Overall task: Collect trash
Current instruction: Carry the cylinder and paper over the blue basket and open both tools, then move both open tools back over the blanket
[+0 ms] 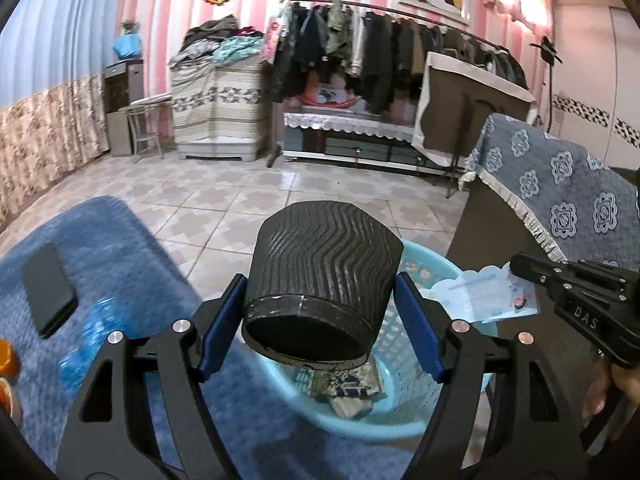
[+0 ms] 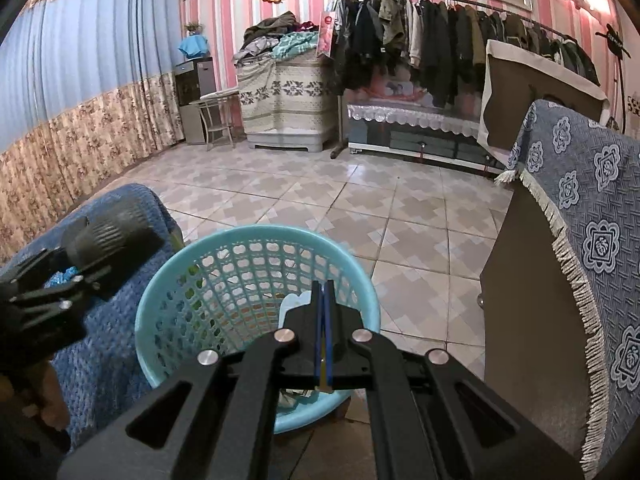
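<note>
My left gripper (image 1: 320,312) is shut on a black ribbed cup (image 1: 320,276), held tilted over the near rim of the light blue plastic basket (image 1: 404,420). Crumpled wrappers (image 1: 352,392) lie in the basket's bottom. My right gripper (image 2: 325,300) is shut on a pale blue printed paper wrapper (image 1: 484,292), held over the basket (image 2: 160,312); in its own view only a pale edge of the wrapper (image 2: 294,304) shows past the jaws. The cup and left gripper also show in the right wrist view (image 2: 108,240).
A blue knitted cover (image 1: 120,248) lies at left with a black phone (image 1: 48,288) on it, blue crumpled plastic (image 1: 96,320) and orange fruit (image 1: 6,364). A cabinet under a blue patterned cloth (image 1: 560,184) stands right of the basket. Tiled floor (image 2: 360,200) stretches beyond.
</note>
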`<state>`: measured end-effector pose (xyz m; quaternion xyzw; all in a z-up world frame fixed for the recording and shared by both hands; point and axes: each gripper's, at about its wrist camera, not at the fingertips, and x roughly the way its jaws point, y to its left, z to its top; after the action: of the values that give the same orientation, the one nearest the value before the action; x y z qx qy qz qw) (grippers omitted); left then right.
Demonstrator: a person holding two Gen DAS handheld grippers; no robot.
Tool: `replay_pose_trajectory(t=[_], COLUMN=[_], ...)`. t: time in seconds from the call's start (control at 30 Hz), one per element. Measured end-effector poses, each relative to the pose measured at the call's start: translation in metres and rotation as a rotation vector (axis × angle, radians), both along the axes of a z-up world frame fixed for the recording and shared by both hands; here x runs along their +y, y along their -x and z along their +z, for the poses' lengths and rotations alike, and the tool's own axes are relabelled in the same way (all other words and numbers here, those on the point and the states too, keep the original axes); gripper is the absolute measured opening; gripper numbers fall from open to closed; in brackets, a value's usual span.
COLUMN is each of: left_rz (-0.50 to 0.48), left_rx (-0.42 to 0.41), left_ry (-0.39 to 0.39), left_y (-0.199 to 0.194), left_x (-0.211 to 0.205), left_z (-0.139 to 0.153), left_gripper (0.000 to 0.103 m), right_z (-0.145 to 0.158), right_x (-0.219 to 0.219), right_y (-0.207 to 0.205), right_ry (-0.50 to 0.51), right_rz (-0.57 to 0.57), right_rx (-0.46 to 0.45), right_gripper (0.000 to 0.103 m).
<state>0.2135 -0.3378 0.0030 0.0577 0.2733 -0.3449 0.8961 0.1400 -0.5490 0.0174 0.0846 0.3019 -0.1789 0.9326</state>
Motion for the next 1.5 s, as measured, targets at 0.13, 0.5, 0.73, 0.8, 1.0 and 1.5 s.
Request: replay_pose_trajectory(t=[0.13,0.5,0.73,0.8,1.0,1.5], left_rz=[-0.027,0.063,0.16,0.179,0.239,0.352], left_rx=[0.017,-0.045,-0.029,-0.039,-0.068,-0.063], left_ry=[-0.008,-0.022,0.016,0.007,-0.038,0.004], left_y=[-0.01,-0.035,-0.059,-0.06,-0.053,-0.022], left_x=[-0.019,-0.014,0.026,0.036,0.066,0.158], left_z=[-0.005,0.013,0.027,0.029,0.029,0.047], left_gripper=[0.073,0.097,0.097,0.097,0.098,0.098], right_z=[-0.004,-0.01,-0.016,-0.019,-0.025,-0.003], right_x=[0.002,0.006,0.015,0.019,0.032,0.06], right_y=[-0.002,-0.016,-0.029,-0.036,-0.054,-0.049], right_ry=[-0.009,-0.017,-0.029,-0.034,-0.021,0.042], right_rz=[0.0,0.018,0.027,0.033,0.051,0.045], right_rx=[0.007,0.023,0.035,0.043,0.05,-0.033], right_gripper=[0.001,0.001,0.001,0.001,0.01,0.097])
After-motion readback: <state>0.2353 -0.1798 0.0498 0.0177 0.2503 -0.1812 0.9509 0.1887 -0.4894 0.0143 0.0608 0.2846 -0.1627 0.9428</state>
